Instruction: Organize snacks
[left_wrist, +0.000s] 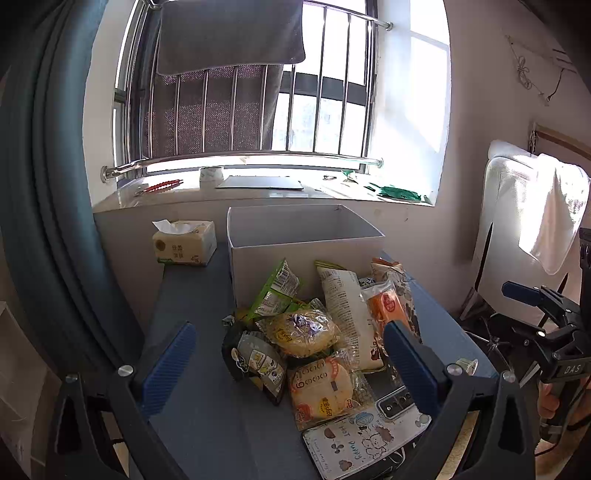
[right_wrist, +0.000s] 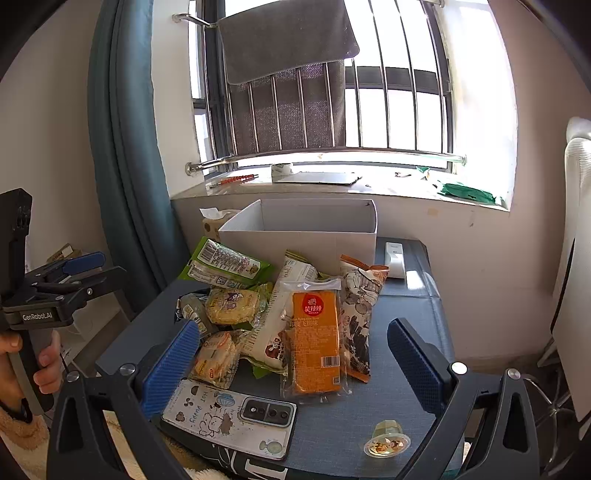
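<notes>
Tongs: left tongs and right tongs both gape wide, gripping nothing
Room: bare tabletop right of snacks
Right view only: jelly cup near front edge

A heap of wrapped snacks lies on the blue table in front of an open white box that stands upright. A green packet leans at the back left. An orange flat pack lies face up, between a white bag and a cartoon-printed bag. Two round yellow cakes lie in clear wrappers. A small jelly cup sits apart, near the front edge.
</notes>
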